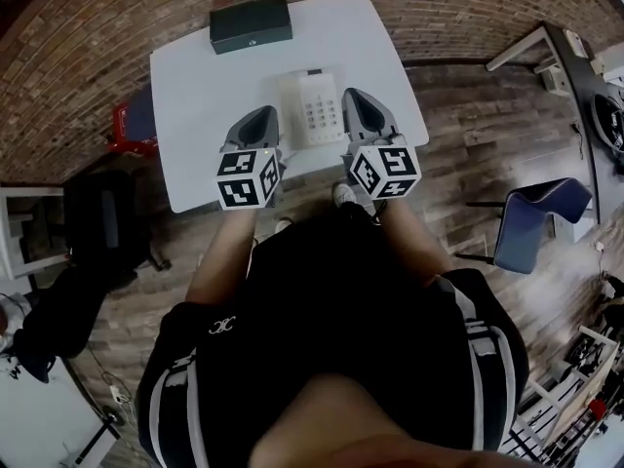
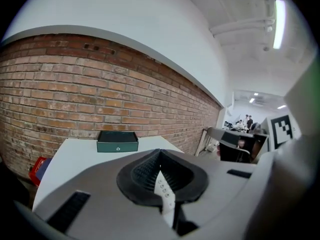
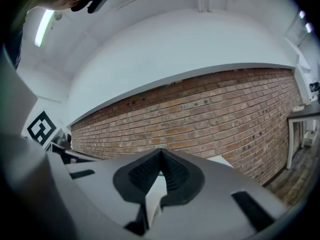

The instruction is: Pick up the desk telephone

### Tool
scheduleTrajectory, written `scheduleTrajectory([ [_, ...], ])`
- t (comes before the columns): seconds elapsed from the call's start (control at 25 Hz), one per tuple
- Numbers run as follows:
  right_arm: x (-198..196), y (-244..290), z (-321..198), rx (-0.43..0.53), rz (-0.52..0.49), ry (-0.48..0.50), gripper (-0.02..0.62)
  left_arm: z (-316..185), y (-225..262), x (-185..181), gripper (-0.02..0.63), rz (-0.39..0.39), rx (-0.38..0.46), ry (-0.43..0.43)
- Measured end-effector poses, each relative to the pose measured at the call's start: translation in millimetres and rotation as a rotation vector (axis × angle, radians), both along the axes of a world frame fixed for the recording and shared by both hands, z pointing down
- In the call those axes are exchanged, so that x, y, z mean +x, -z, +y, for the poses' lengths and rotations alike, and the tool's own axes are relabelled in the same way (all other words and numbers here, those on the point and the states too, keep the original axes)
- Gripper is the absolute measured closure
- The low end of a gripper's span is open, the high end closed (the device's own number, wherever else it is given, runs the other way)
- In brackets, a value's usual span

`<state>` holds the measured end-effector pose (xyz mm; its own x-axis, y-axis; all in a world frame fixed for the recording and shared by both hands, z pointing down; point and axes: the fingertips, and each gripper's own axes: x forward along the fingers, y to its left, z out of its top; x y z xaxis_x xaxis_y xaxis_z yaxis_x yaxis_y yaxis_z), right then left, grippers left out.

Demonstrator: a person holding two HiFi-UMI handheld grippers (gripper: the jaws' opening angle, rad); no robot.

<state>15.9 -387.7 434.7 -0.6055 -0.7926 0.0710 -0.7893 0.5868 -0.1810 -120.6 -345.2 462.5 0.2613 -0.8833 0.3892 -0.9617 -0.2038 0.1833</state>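
The white desk telephone (image 1: 312,106) lies flat near the front edge of the white table (image 1: 195,86), keypad up. My left gripper (image 1: 264,114) is shut and empty, just left of the phone. Just as close on the phone's right side, my right gripper (image 1: 352,95) is also shut and empty. In the left gripper view the shut jaws (image 2: 160,152) point over the table, and a strip of the phone's keys (image 2: 165,194) shows under them. The right gripper view has its shut jaws (image 3: 161,150) aimed level at the brick wall.
A dark green box (image 1: 251,24) (image 2: 117,141) sits at the table's far edge by the brick wall (image 3: 210,119). Beside the table's left side is a red item (image 1: 125,128). A black chair (image 1: 97,224) stands at left, a blue chair (image 1: 541,214) at right.
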Motion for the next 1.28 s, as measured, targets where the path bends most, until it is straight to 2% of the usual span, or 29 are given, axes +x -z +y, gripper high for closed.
scheduleTrajectory([
  [0.2, 7, -33, -31, -0.073, 0.02, 0.037, 0.597, -20, -28, -2, 0.604, 0.068, -0.084, 0.038],
  [0.32, 9, -58, -46, -0.136, 0.034, 0.064, 0.597, -28, -44, -5, 0.604, 0.08, -0.121, 0.059],
  [0.48, 8, -98, -59, -0.252, 0.045, 0.11, 0.597, -36, -72, -11, 0.604, 0.077, -0.18, 0.077],
  [0.6, 8, -124, -64, -0.347, -0.002, 0.153, 0.571, -41, -96, -12, 0.602, 0.127, -0.247, 0.102],
  [0.64, 8, -131, -66, -0.379, -0.023, 0.167, 0.546, -42, -104, -10, 0.575, 0.155, -0.272, 0.102],
  [0.72, 8, -147, -69, -0.44, -0.051, 0.185, 0.508, -45, -117, -3, 0.464, 0.239, -0.327, 0.083],
  [0.84, 5, -171, -73, -0.525, -0.062, 0.196, 0.484, -50, -138, 8, 0.36, 0.435, -0.424, 0.062],
  [0.88, 4, -178, -75, -0.551, -0.063, 0.197, 0.476, -53, -145, 9, 0.348, 0.466, -0.446, 0.06],
  [1.08, 2, -206, -84, -0.66, -0.024, 0.188, 0.423, -61, -180, 7, 0.323, 0.491, -0.511, 0.059],
  [1.28, -5, -224, -89, -0.752, -0.022, 0.207, 0.41, -64, -199, 5, 0.313, 0.508, -0.543, 0.036],
])
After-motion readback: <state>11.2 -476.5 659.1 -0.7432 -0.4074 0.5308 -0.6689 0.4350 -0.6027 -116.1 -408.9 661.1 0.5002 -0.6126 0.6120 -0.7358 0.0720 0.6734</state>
